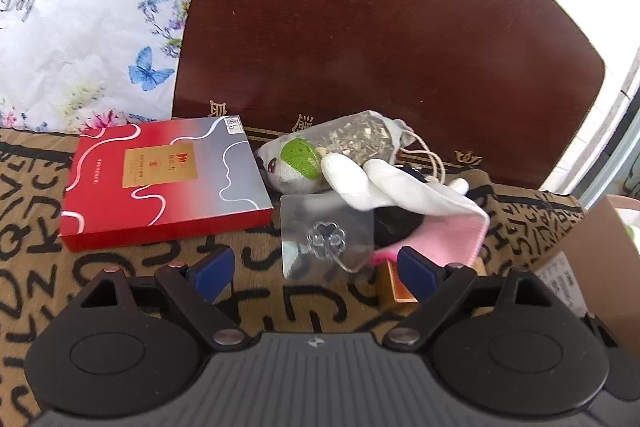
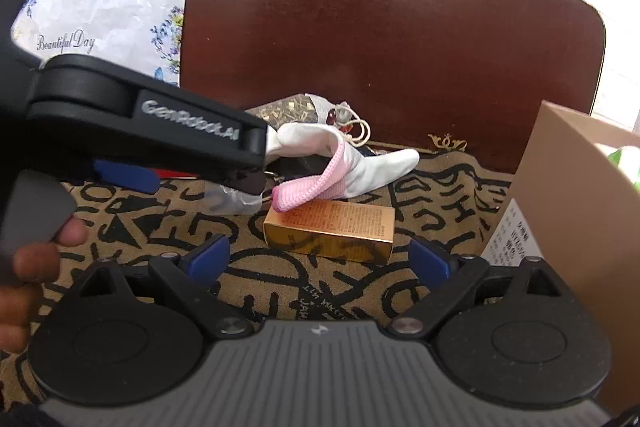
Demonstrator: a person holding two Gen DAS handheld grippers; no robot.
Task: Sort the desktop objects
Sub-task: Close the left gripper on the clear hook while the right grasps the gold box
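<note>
The left hand-held gripper, jaws wide and holding nothing, is hovering just before the clear square plastic adhesive hook lying on the letter-patterned desk beside the white-and-pink glove, likely needing to advance and close, while the right hand-held gripper is waiting, likewise spread and unloaded, near the gold rectangular carton.

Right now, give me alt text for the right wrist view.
The open right gripper faces a gold box on a letter-print cloth. The left gripper reaches toward a white-and-pink glove; a cardboard box stands right.
</note>
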